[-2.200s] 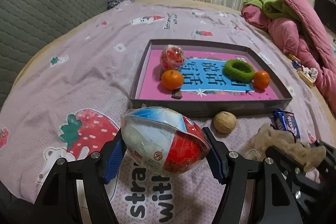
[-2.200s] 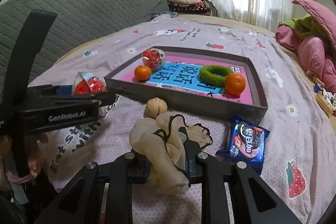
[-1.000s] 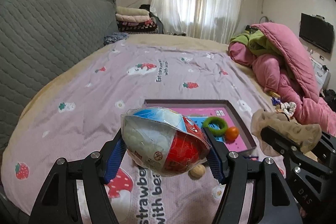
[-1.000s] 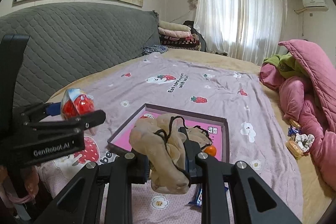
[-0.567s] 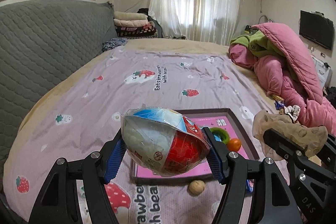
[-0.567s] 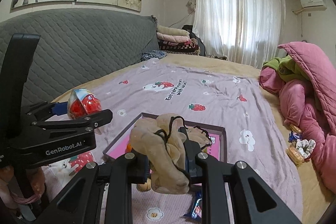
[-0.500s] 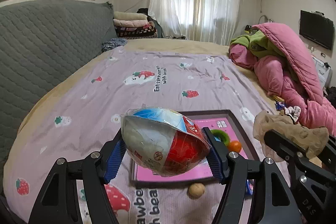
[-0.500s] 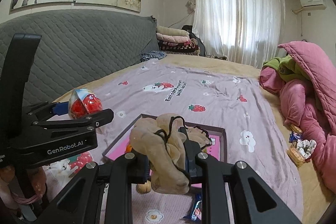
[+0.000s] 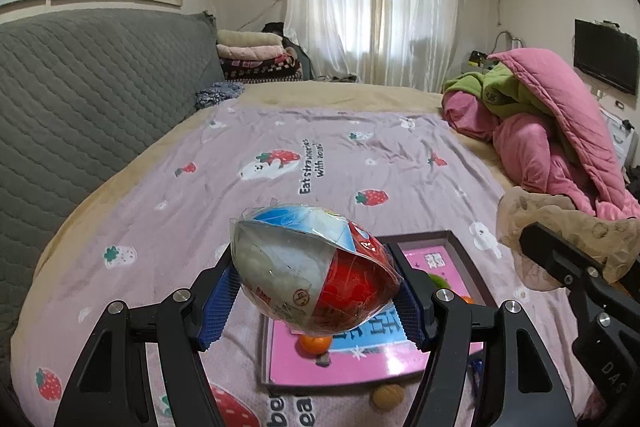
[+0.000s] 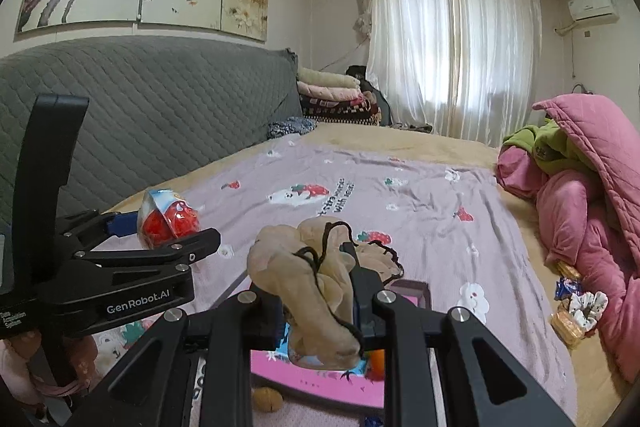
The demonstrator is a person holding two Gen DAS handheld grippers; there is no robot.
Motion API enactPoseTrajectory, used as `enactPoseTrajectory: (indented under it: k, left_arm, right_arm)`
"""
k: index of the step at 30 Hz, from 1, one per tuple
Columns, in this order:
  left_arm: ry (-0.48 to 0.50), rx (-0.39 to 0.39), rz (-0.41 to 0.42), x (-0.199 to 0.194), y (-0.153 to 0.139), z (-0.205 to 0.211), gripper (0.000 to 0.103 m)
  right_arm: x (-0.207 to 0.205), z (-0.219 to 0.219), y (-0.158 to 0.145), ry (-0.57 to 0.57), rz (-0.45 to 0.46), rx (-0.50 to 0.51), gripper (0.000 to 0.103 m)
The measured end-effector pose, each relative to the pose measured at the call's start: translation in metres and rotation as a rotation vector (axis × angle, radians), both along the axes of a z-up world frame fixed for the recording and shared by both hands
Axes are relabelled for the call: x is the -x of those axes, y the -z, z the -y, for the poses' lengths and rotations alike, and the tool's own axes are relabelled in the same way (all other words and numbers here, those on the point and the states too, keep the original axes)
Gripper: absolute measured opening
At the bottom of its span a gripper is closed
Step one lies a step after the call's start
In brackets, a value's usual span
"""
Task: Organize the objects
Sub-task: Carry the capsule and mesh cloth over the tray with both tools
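Left claw (image 9: 316,291) clamps a crinkly plastic-wrapped egg (image 9: 312,267); right claw (image 10: 320,291) pinches limp beige fabric (image 10: 316,291)

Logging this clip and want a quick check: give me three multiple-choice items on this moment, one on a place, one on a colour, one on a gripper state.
1. Where is the walnut?
A. in the tray
B. on the sheet beside the tray's near wall
C. in the left gripper

2. What colour is the tray floor around the blue panel?
A. pink
B. yellow
C. white

3. What is the right gripper doing?
A. open and holding nothing
B. shut on a beige cloth
C. shut on an orange

Answers:
1. B: the walnut lies outside the tray wall, on the sheet.
2. A: pink shows around the blue panel.
3. B: the cloth is bunched between its fingers, while the left gripper holds the egg.
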State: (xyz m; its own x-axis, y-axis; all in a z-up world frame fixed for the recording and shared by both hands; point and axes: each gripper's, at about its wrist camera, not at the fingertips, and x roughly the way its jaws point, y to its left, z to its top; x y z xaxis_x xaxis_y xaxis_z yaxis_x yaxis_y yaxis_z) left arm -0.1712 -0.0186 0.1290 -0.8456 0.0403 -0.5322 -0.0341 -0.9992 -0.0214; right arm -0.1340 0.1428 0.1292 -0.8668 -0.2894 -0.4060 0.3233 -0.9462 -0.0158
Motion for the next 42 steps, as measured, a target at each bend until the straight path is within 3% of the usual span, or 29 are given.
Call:
enactPoseTrajectory:
  k: [6,14,28,33,42]
  left_arm:
    - [-0.004,0.018,-0.005,0.015,0.006,-0.004,0.071]
    - [-0.002,0.026,0.037,0.033,0.026,-0.007,0.071]
    - [0.039,0.001,0.07,0.032,0.054,-0.014,0.071]
    - [0.051,-0.021,0.084,0.033,0.065,-0.018,0.071]
    - [0.046,-0.005,0.126,0.042,0.086,-0.023,0.071]
  right_arm:
    - [0.018,0.001,0.0,0.004,-0.008,0.0,0.024]
    - [0.038,0.001,0.026,0.009,0.041,-0.013,0.024]
    - [0.042,-0.01,0.055,0.019,0.076,0.004,0.024]
    - [0.045,-0.013,0.07,0.038,0.088,-0.035,0.024]
    - [0.05,-0.025,0.083,0.042,0.114,-0.036,0.025]
